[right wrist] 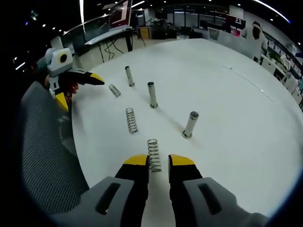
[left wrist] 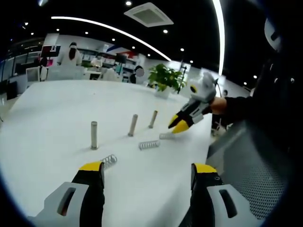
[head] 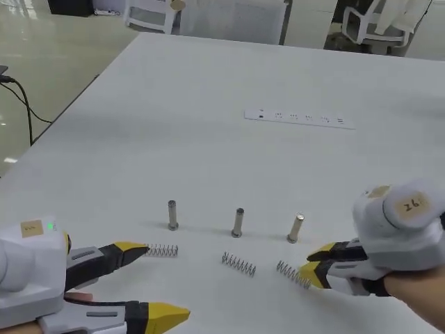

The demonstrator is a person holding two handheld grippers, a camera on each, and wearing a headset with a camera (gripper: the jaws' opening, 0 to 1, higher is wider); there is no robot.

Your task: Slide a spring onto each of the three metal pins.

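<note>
Task barely begun, nothing threaded: left spring point(head: 163, 250), middle spring point(head: 239, 264) and right spring point(head: 292, 274) flat on the desk point(head: 208, 160) in a row across the lower middle of the head view, each just below an upright pin, namely left pin point(head: 172, 216), middle pin point(head: 238, 223) and right pin point(head: 295, 228).

Right gripper point(right wrist: 158, 161) at the lower centre of its own view, fingers narrowly parted and straddling the near end of the right spring, with a sliver of gap on one side; not clamped, by the look of it. Left gripper point(left wrist: 147, 168) spread wide along the bottom of its view, holding nothing, one fingertip point(left wrist: 92, 166) just beside the left spring.

Likely trouble, as a judgement: pinched by the end coils alone, apt to swing, bow or flick out sideways across the smooth desk. Squeezed too hard, apt to crush and then bind on the shaft. Brought down skewed, apt to catch on the rim of the right pin instead of dropping over it. Pins fixed or merely standing: cannot tell; if loose, easily toppled by a knock from a fingertip. On the left, risk of nudging the left spring into a roll through a careless closing.
</note>
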